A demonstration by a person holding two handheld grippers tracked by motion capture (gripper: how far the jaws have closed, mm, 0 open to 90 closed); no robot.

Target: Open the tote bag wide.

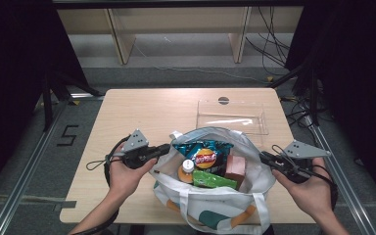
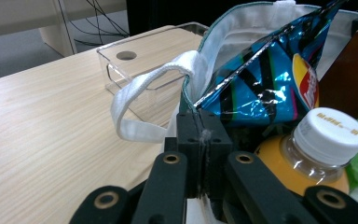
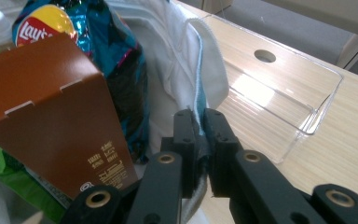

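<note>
A white tote bag point(image 1: 215, 205) lies open at the table's near middle. Inside are a blue crisp packet point(image 1: 203, 149), an orange-drink bottle with a white cap point(image 1: 188, 166), a brown carton point(image 1: 235, 168) and a green packet point(image 1: 213, 180). My left gripper point(image 1: 169, 148) is shut on the bag's left rim; in the left gripper view the gripper point(image 2: 199, 121) pinches white fabric beside the crisp packet point(image 2: 261, 79) and the bottle point(image 2: 328, 135). My right gripper point(image 1: 263, 156) is shut on the right rim. In the right gripper view the gripper point(image 3: 200, 119) clamps the hem point(image 3: 205, 60) next to the carton point(image 3: 51, 107).
A clear plastic tray point(image 1: 262, 120) stands just beyond the bag at the right, close to the rim my right gripper holds. The bag's white strap point(image 2: 135, 88) loops out towards it. Bare wooden tabletop point(image 1: 142, 112) stretches to the left and far side.
</note>
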